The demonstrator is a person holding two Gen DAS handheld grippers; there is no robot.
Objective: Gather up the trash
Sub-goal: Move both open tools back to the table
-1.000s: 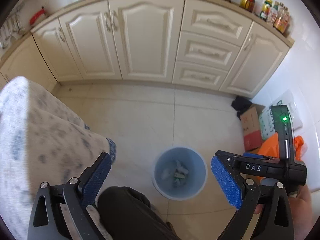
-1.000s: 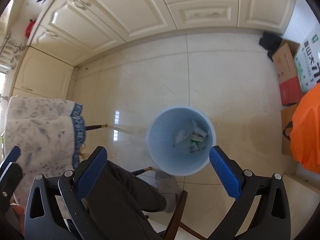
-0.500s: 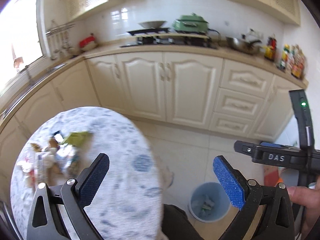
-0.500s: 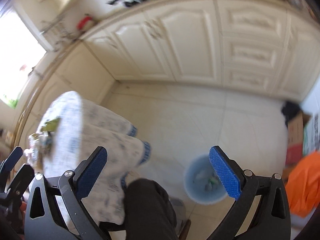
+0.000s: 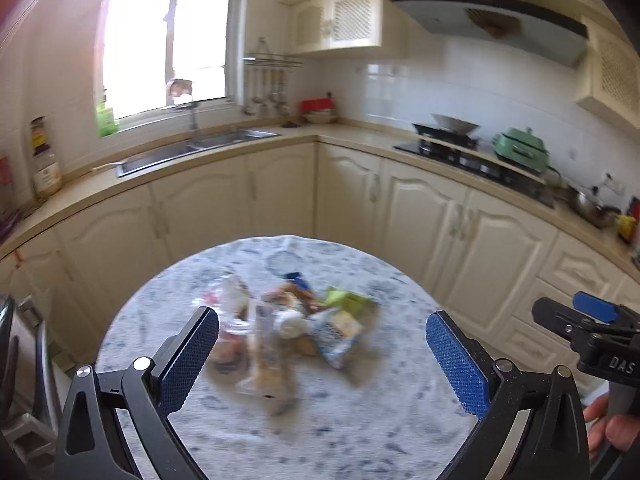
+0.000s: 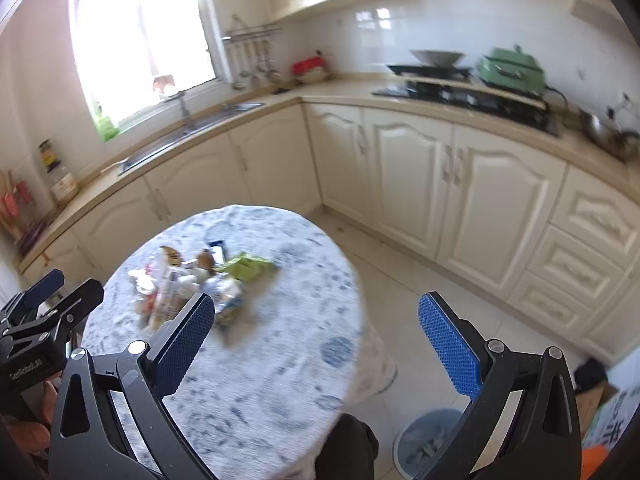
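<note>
While both grippers are held above the round table (image 5: 360, 432), a pile of trash (image 5: 288, 328) can be seen lying on the patterned cloth, nearer the far edge of the tabletop than the near edge. The pile is blurred, so each piece cannot be told apart, but a long pale wrapper (image 5: 266, 360) is seen with its long axis running from the far edge toward the near edge, and a green packet (image 6: 246, 266) is seen at the right side of the pile, pointing toward the right edge. The left gripper (image 5: 322, 356) is held with its blue fingers spread wide, with nothing between them. The right gripper (image 6: 312, 344) is also spread wide and empty. A blue trash bin (image 6: 426, 446) is seen on the floor, beside the table's right edge, with scraps inside it.
</note>
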